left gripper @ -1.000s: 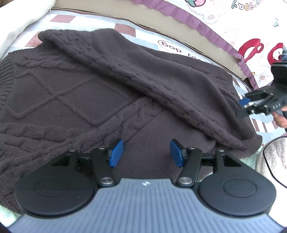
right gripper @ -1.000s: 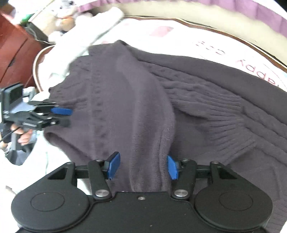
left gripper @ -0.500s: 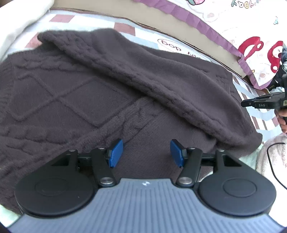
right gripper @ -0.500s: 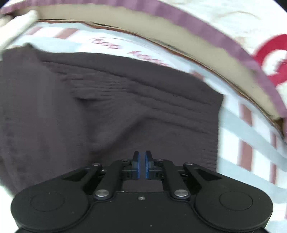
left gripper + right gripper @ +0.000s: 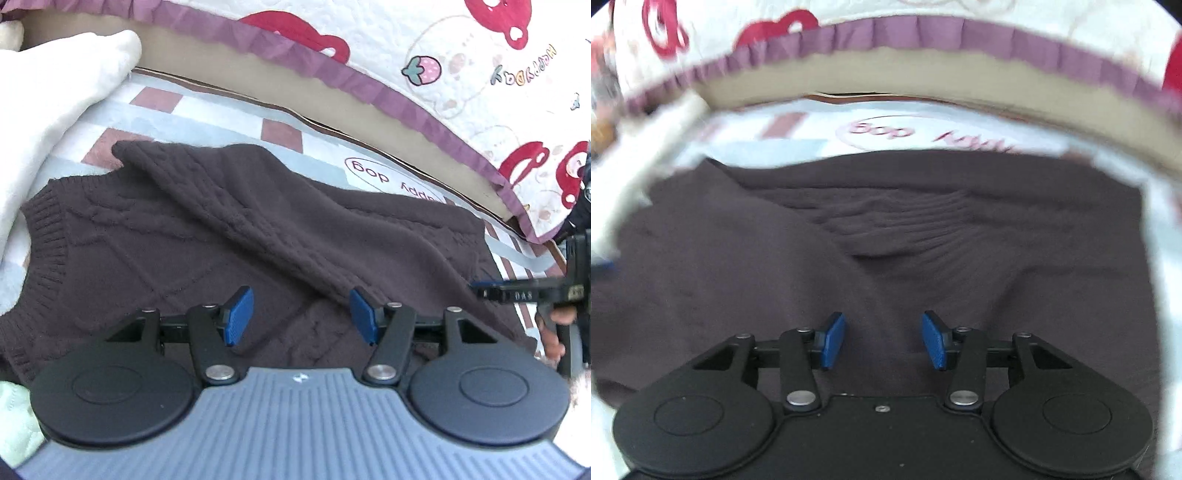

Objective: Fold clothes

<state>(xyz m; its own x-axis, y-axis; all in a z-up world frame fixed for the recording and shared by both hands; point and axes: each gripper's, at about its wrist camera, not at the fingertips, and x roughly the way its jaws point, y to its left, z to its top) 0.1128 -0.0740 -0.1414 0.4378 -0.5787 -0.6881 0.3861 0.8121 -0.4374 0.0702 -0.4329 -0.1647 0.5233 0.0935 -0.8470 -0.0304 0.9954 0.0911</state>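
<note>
Both tools are seen with their blue pads held apart and nothing between them. At the near edge of the left wrist view, the left tool [image 5: 301,315] is held over the dark brown cable-knit sweater [image 5: 258,236], which is spread flat on the pale checked bed sheet [image 5: 207,122]. One sleeve [image 5: 236,206] is laid diagonally across the sweater's front, from its far left corner toward the near right. The ribbed hem [image 5: 44,236] is seen at the left side. At the right edge of that view the right tool [image 5: 517,293] is seen from the side, gripped by a hand [image 5: 554,332]; its state cannot be told from that angle.

In the blurred right wrist view, the right tool [image 5: 882,339] is held just above the sweater [image 5: 775,266], with a ribbed band [image 5: 923,221] lying beyond it.

Farther off, a white fleecy cloth [image 5: 55,85] is bunched at the left, beside the sweater. Behind the sheet, a white quilt with red cartoon prints and a purple ruffled border [image 5: 461,66] is seen.
</note>
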